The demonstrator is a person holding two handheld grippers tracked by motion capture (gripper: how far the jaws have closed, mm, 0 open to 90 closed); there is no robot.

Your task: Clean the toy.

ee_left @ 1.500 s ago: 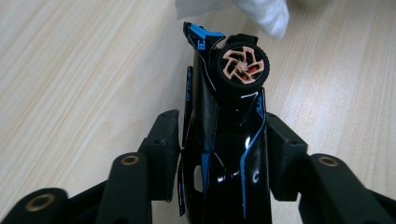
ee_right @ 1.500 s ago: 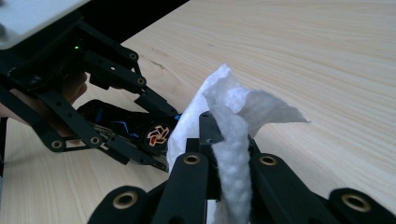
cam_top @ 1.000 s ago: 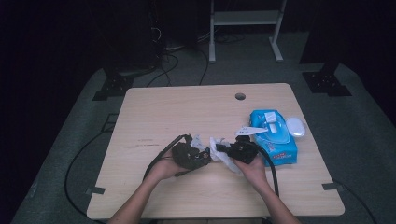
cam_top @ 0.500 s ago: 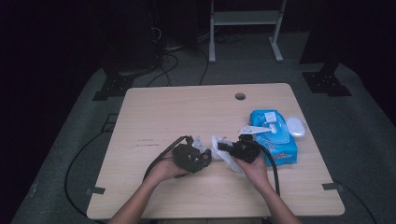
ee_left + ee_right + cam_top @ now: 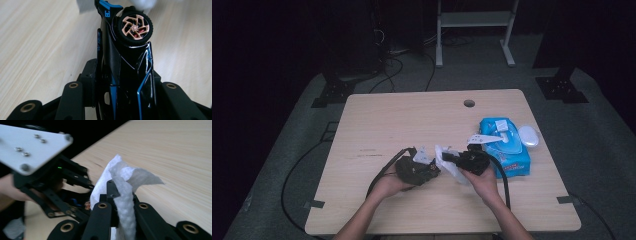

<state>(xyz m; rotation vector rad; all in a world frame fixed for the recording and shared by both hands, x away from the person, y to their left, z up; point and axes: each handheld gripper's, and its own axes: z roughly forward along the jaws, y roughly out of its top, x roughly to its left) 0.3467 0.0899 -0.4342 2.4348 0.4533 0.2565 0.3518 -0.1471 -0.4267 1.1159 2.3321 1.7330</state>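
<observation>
A glossy black toy car with blue trim and a copper-spoked wheel (image 5: pixel 125 62) is clamped between the jaws of the left gripper (image 5: pixel 422 167), just left of the blue pack of wet wipes (image 5: pixel 503 147) on the pale wooden table (image 5: pixel 412 120). A crumpled white wet wipe (image 5: pixel 125 195) is pinched between the closed jaws of the right gripper (image 5: pixel 451 159) and is held against the car, between the left gripper and the pack. A small white oval object (image 5: pixel 528 135) is seen lying just right of the pack.
</observation>
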